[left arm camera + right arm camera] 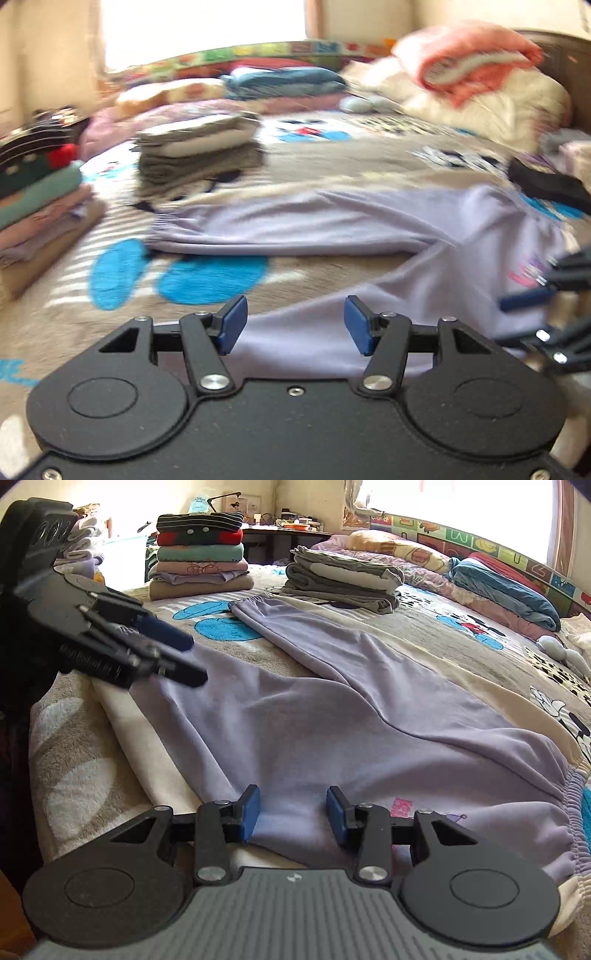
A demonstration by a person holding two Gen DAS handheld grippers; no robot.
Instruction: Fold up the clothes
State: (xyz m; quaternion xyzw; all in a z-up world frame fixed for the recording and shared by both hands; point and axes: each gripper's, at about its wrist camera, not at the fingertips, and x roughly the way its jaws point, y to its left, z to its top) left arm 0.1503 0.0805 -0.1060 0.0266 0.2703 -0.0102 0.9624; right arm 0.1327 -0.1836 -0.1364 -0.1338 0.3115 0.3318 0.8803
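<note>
Lavender sweatpants (332,709) lie spread across the bed, elastic waistband at the near right, one leg reaching toward the far cuff (247,603). My right gripper (291,808) hovers low over the fabric beside the waistband; its blue pads stand apart with flat cloth between them, not pinched. In the left wrist view the same sweatpants (332,229) stretch across the blanket. My left gripper (295,325) is open just above the near leg, holding nothing. The left gripper (195,661) shows at the upper left of the right wrist view, and the right gripper (528,321) at the right edge of the left wrist view.
A tall stack of folded clothes (201,557) and a grey folded pile (343,579) sit at the far side of the cartoon-print blanket (461,646). Folded blue and pink quilts (506,590) line the window side. A pink blanket (472,62) rests on pillows.
</note>
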